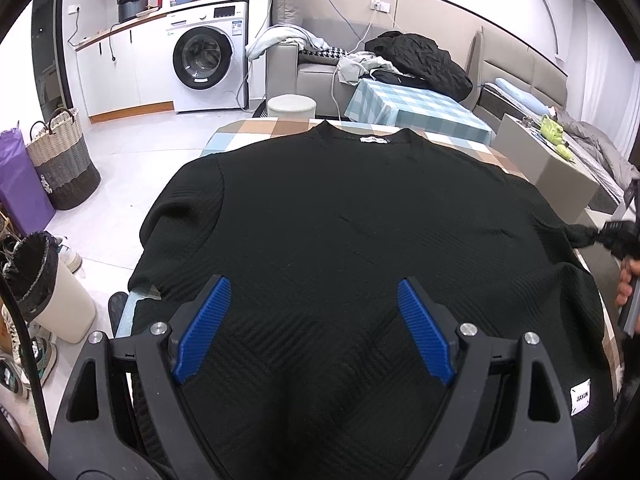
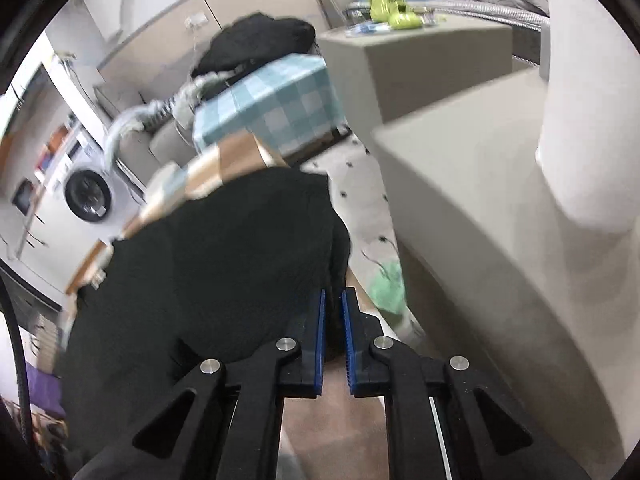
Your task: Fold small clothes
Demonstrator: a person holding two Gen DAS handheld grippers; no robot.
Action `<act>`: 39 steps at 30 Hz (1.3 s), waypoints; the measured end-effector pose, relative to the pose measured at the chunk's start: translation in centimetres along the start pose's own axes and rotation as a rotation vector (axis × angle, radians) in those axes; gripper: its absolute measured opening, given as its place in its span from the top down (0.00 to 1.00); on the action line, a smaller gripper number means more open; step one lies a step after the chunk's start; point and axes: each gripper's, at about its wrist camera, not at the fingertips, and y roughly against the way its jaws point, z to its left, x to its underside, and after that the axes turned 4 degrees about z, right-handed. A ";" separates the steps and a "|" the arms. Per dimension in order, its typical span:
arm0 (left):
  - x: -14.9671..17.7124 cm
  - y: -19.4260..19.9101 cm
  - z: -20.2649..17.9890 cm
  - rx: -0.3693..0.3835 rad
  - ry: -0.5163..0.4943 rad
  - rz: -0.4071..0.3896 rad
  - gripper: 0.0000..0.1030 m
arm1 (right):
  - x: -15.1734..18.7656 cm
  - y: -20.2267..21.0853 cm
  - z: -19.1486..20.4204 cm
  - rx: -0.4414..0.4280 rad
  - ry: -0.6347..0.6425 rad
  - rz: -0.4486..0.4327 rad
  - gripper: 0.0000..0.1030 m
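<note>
A black knit sweater (image 1: 340,232) lies spread flat on a checked table (image 1: 256,130), collar at the far side, a white label at the near right hem. My left gripper (image 1: 314,292) is open, its blue pads wide apart just above the sweater's near hem. My right gripper (image 2: 333,296) is shut on the sweater's right sleeve (image 2: 332,240) at the table's right side; it also shows at the right edge of the left wrist view (image 1: 616,236), pulling the sleeve (image 1: 580,234) taut. The right wrist view is motion-blurred.
A lined bin (image 1: 52,292), woven basket (image 1: 64,160) and shoes stand on the floor at left. A washing machine (image 1: 208,56) is at the back. A sofa with clothes (image 1: 416,60), a blue-checked table (image 1: 416,104) and a beige box (image 2: 416,68) are behind and right.
</note>
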 end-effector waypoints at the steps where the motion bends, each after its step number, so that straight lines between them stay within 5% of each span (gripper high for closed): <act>1: 0.0 -0.1 0.2 0.001 0.005 -0.002 0.18 | -0.4 0.8 0.7 -0.021 0.016 -0.024 0.92; 8: 0.4 0.7 1.9 0.016 0.040 -0.027 0.18 | -1.3 4.0 10.8 -0.227 0.220 -0.090 0.93; 14: 0.7 1.6 3.1 0.010 0.061 -0.046 0.18 | 4.6 4.2 21.1 -0.431 0.535 0.048 0.99; 19: 1.1 2.0 4.0 0.008 0.074 -0.047 0.18 | 7.5 3.8 21.7 -0.343 0.627 0.098 0.88; 21: 1.2 2.0 4.0 0.012 0.076 -0.044 0.18 | 7.4 3.7 19.7 -0.236 0.597 0.074 0.67; 23: 1.3 1.7 3.9 0.016 0.077 -0.036 0.18 | 7.7 3.3 18.8 -0.171 0.597 0.085 0.57; 30: 1.3 1.3 2.4 0.010 0.054 -0.023 0.18 | 9.8 -0.7 20.3 -0.085 0.697 0.185 0.52; 37: 1.4 1.1 2.4 -0.016 0.058 -0.010 0.18 | 9.6 -5.2 22.0 0.010 0.788 0.192 0.51; 39: 1.4 1.0 2.4 -0.020 0.062 -0.006 0.18 | 9.2 -6.0 22.0 0.020 0.795 0.192 0.61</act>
